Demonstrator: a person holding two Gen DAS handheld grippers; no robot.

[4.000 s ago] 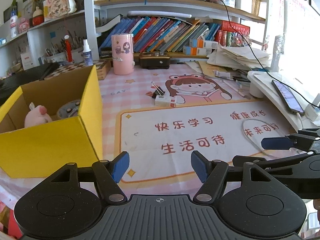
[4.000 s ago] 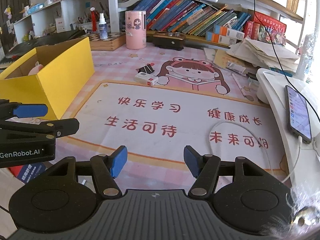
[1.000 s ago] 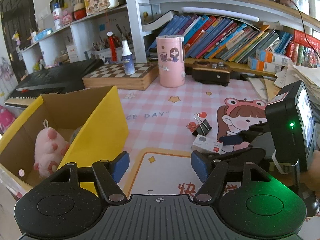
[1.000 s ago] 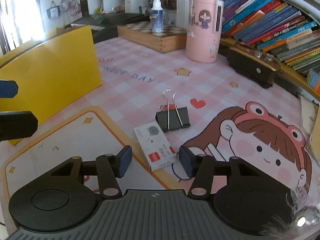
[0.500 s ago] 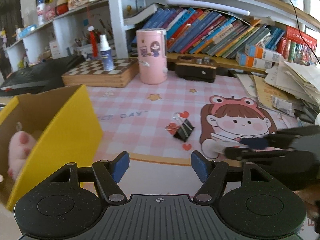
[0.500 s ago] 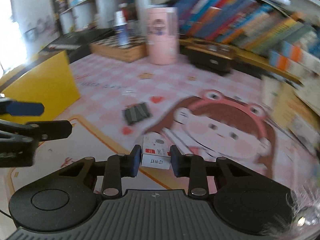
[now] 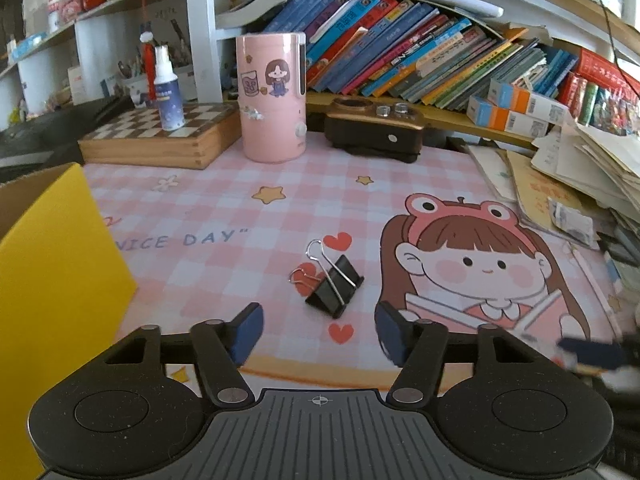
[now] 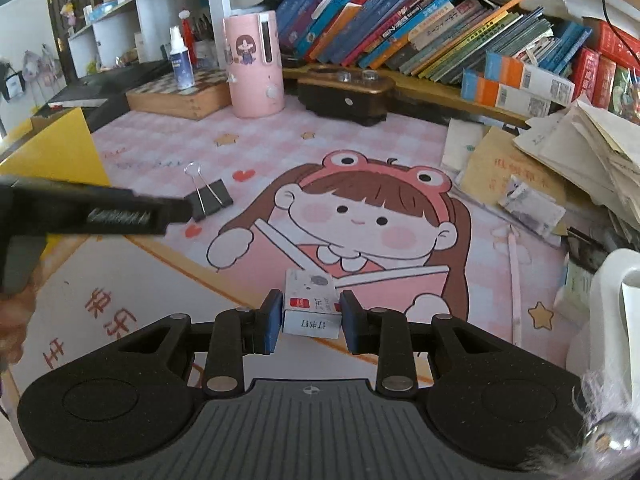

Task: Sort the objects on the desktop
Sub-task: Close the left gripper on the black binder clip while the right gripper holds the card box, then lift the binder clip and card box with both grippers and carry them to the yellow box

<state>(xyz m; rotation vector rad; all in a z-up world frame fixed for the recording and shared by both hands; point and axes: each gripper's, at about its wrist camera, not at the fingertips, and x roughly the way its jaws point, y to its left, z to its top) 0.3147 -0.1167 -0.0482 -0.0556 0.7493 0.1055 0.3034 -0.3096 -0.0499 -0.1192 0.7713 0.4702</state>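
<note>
My right gripper [image 8: 309, 320] is shut on a small white staple box [image 8: 311, 307] with a red label and holds it above the pink desk mat [image 8: 360, 152]. My left gripper [image 7: 318, 330] is open and empty, just short of a black binder clip [image 7: 334, 286] that lies on the mat [image 7: 224, 220]. The clip also shows in the right wrist view [image 8: 209, 199], with the left gripper's fingers [image 8: 120, 210] reaching toward it from the left. The yellow box [image 7: 48, 264] stands at the left edge; its corner shows in the right wrist view [image 8: 60, 148].
A pink cylinder [image 7: 272, 96], a wooden chessboard box [image 7: 160, 136] with a spray bottle [image 7: 168, 92] and a brown device [image 7: 374, 130] stand at the back. Books fill the shelf [image 7: 420, 60]. Paper stacks [image 8: 580, 152] crowd the right; a white stand [image 8: 612, 300] is lower right.
My right gripper has lifted the staple box and carried it to the right, away from the clip. My left gripper has moved closer to the binder clip.
</note>
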